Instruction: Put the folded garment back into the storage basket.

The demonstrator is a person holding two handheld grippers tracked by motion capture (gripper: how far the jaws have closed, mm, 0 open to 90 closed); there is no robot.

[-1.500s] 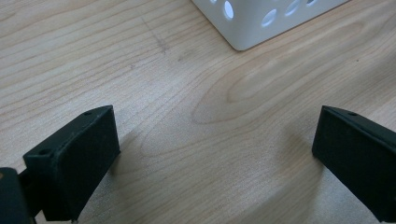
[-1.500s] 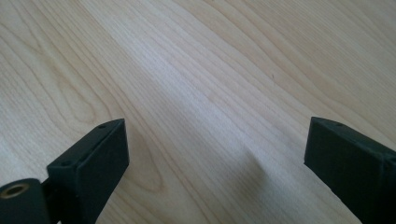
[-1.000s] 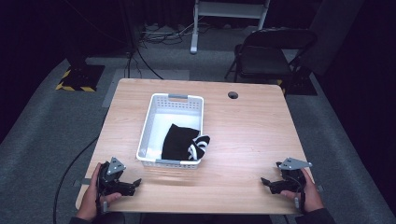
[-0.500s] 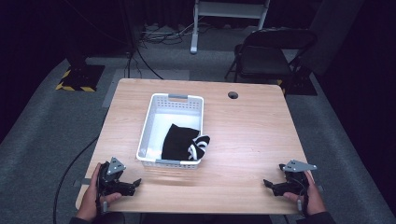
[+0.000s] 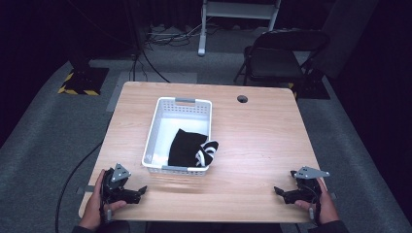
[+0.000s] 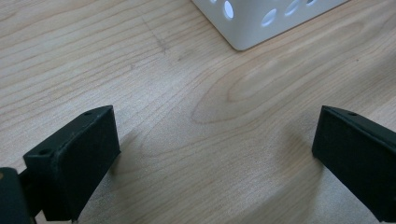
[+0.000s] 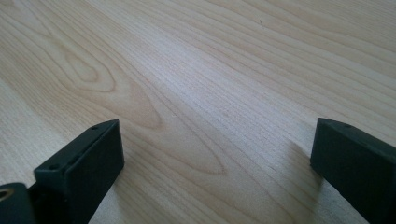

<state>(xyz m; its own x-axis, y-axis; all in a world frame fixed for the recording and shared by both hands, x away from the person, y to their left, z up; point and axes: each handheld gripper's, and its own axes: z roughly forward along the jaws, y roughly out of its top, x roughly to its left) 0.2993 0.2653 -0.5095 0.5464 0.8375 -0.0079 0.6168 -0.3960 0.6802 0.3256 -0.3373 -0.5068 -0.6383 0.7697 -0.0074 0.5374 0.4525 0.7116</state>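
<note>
A white basket (image 5: 160, 127) with perforated walls is seen near the middle of a light wooden surface (image 5: 262, 136), slightly left of centre. Inside it, toward the near end, a black cloth (image 5: 183, 147) is bunched, with a black-and-white striped piece (image 5: 208, 151) lying against its right side and touching the basket's right wall.

The left tool (image 5: 136, 192) is held low at the near left corner of the surface, just in front of the basket's near left corner and apart from it. Its jaws are spread wide and pointed to the right. In the left gripper view, bare wood is seen between the two black jaws (image 6: 215, 154), and a corner of the basket (image 6: 252, 23) is seen ahead at the top, untouched.

The right tool (image 5: 282, 192) is held at the near right corner, well apart from the basket, with the jaws pointed left. They are also spread wide and nothing is gripped; in the right gripper view, bare wood grain lies between them (image 7: 217, 158).

A hand (image 5: 94, 208) is wrapped around each tool at the near edge. A round hole (image 5: 242, 99) is cut in the far side of the surface. Beyond it, a dark folding chair (image 5: 277, 60) stands on grey floor.
</note>
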